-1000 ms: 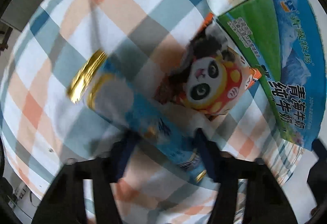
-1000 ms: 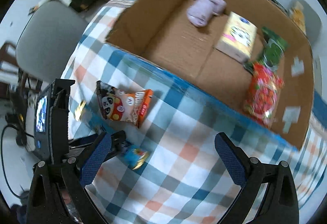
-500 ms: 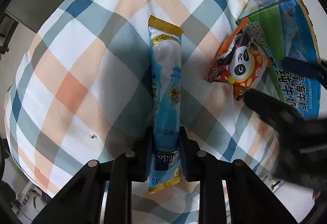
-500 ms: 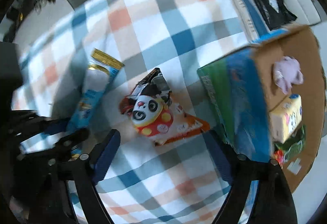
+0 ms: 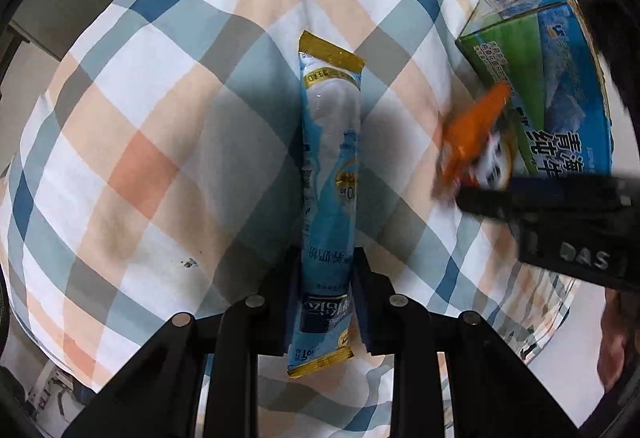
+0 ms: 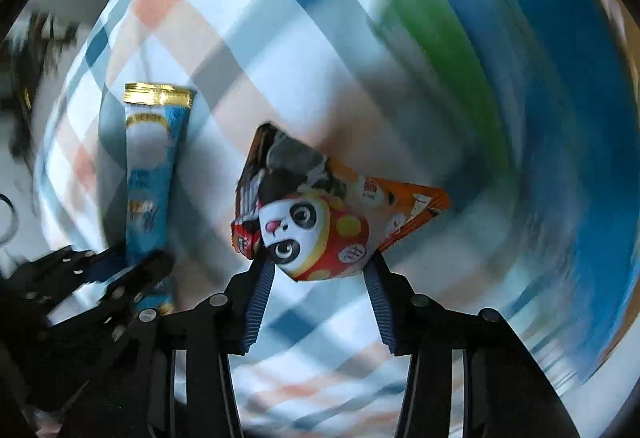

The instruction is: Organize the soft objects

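A long blue stick packet (image 5: 330, 158) with gold ends lies lengthwise on the plaid cloth. My left gripper (image 5: 326, 258) is shut on its near end. In the right wrist view the same packet (image 6: 150, 174) shows at the left, with the left gripper (image 6: 132, 262) on it. My right gripper (image 6: 318, 270) is shut on the lower edge of a panda snack bag (image 6: 316, 226), orange and red, which is tilted up off the cloth. In the left wrist view that bag (image 5: 476, 142) is blurred, beside a dark finger (image 5: 520, 198) of the right gripper.
A blue and green carton (image 5: 560, 98) stands on the plaid cloth (image 5: 160, 118) just right of the panda bag. It fills the right side of the right wrist view as a blurred carton (image 6: 560, 78). The cloth falls away at the left and near edges.
The right gripper has shut on the panda bag and tipped it up from the cloth; its view is swinging fast. The left gripper keeps hold of the blue packet, barely moved.
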Action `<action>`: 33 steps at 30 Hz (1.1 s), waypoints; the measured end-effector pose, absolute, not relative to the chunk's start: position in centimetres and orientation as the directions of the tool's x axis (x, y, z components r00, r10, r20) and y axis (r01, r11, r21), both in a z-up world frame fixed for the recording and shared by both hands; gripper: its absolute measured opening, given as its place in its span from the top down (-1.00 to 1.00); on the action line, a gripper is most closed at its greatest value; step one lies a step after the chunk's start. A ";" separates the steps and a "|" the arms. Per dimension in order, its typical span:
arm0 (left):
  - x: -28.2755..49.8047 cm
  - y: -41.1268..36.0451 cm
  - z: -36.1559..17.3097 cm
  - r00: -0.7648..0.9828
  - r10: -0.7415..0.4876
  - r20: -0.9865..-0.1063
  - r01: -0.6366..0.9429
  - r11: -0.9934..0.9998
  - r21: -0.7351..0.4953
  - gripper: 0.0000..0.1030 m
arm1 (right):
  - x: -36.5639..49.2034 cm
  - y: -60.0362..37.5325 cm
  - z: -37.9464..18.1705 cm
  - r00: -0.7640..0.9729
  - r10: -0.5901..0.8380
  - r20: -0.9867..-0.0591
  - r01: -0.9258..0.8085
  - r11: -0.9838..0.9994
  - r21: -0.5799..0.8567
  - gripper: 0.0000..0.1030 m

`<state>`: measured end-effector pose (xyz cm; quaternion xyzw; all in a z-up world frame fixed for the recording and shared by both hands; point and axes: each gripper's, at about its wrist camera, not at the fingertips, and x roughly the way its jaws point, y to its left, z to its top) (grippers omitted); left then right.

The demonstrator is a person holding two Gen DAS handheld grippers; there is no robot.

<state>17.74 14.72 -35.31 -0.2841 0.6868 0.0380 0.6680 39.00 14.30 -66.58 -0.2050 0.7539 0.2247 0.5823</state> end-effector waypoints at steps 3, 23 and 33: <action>18.4 15.2 -34.6 0.045 -0.330 -0.943 -0.430 0.845 -0.316 0.54 | 38.2 10.8 -66.3 -0.277 0.011 -0.961 -0.465 0.874 0.144 0.11; 22.4 13.3 -29.0 0.021 -0.222 -0.975 -0.301 0.928 -0.217 0.26 | 38.6 2.4 -62.7 -0.076 0.066 -0.995 -0.555 0.826 0.097 -0.41; 24.0 11.7 -33.4 -0.081 -0.210 -0.974 -0.252 0.950 -0.184 0.13 | 38.7 5.4 -65.5 -0.261 0.174 -0.950 -0.477 0.832 0.284 -0.40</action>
